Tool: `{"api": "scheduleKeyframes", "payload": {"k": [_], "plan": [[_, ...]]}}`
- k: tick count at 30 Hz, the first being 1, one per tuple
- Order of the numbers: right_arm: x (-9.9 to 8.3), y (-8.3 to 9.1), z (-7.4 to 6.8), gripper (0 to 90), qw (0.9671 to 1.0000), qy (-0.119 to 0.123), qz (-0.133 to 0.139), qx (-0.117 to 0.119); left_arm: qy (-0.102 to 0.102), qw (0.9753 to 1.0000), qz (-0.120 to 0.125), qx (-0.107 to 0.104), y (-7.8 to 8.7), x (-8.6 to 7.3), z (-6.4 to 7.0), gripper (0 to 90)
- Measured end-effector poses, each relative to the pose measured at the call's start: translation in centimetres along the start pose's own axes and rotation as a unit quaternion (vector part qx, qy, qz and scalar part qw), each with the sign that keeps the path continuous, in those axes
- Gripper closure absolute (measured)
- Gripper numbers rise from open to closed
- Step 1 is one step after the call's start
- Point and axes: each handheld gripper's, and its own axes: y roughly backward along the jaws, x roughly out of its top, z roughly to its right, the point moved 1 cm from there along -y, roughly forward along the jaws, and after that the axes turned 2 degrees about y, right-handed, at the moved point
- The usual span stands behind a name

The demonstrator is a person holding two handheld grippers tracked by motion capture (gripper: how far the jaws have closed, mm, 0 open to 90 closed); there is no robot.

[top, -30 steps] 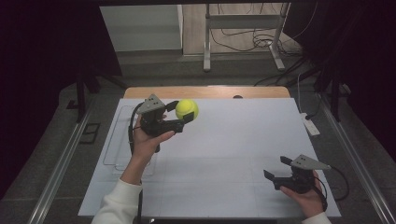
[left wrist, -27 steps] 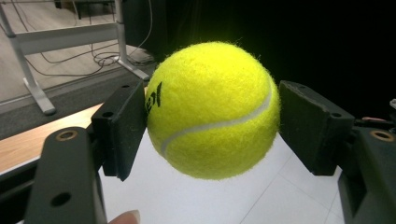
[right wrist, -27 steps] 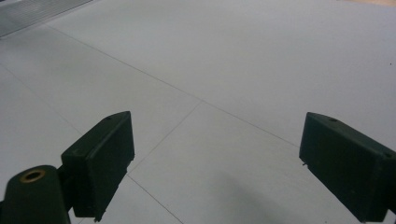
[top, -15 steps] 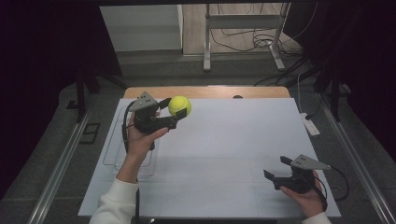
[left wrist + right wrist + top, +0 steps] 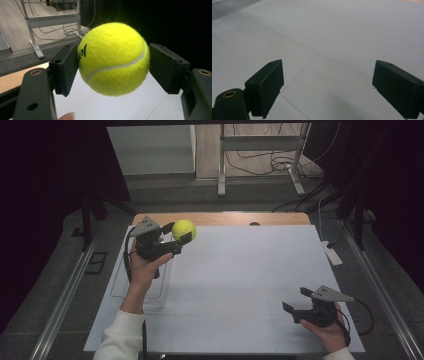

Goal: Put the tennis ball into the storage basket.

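Since the earlier frames, the left gripper [image 5: 179,239] has carried the fuzzy yellow-green tennis ball [image 5: 183,229] a little toward nine o'clock on the table, away from the centre; the right gripper [image 5: 296,302] has stayed where it was at about four o'clock.

From the high view, the left gripper is held up off the white table covering [image 5: 240,280] at roughly ten o'clock, close to the bare wooden strip of tabletop [image 5: 225,218] along the far edge. Its two black jaws are clamped on the ball, one on each side. In the left gripper view the tennis ball [image 5: 113,58] sits squarely between the pads, both pressing its felt, with a white seam curving across it and black lettering near the left pad. A fingertip [image 5: 67,116] shows at the bottom edge.

Below the left forearm, a clear, shallow rectangular plastic tray [image 5: 120,287] lies on the covering at nine o'clock, near the left edge.

The right gripper rests low at four o'clock, held by the person's right hand [image 5: 325,330]. In the right gripper view its jaws stand wide apart with nothing between them, above the white covering [image 5: 332,37] with its thin grid lines.
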Motion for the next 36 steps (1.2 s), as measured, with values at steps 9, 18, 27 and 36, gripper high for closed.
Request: {"api": "scheduleKeyframes", "payload": {"k": [9, 18, 27, 36], "plan": [[0.0, 0.0, 0.0, 10.7, 1.0, 0.001, -0.001, -0.001, 0.007, 0.9998, 0.004, 0.018, 0.5, 0.0, -1.1, 27.3], [0.0, 0.0, 0.0, 10.7, 1.0, 0.0, -0.001, -0.001, 0.006, 0.9995, 0.007, 0.032, 0.7, -0.1, -1.7, 27.3], [0.0, 0.0, 0.0, 10.7, 1.0, 0.001, 0.0, -0.001, 0.007, 0.9992, 0.01, 0.039, 1.0, -0.1, -2.1, 27.3], [0.0, 0.0, 0.0, 10.7, 1.0, 0.0, -0.001, 0.0, 0.011, 0.9987, 0.013, 0.047, 1.2, -0.1, -2.7, 27.3]]}}
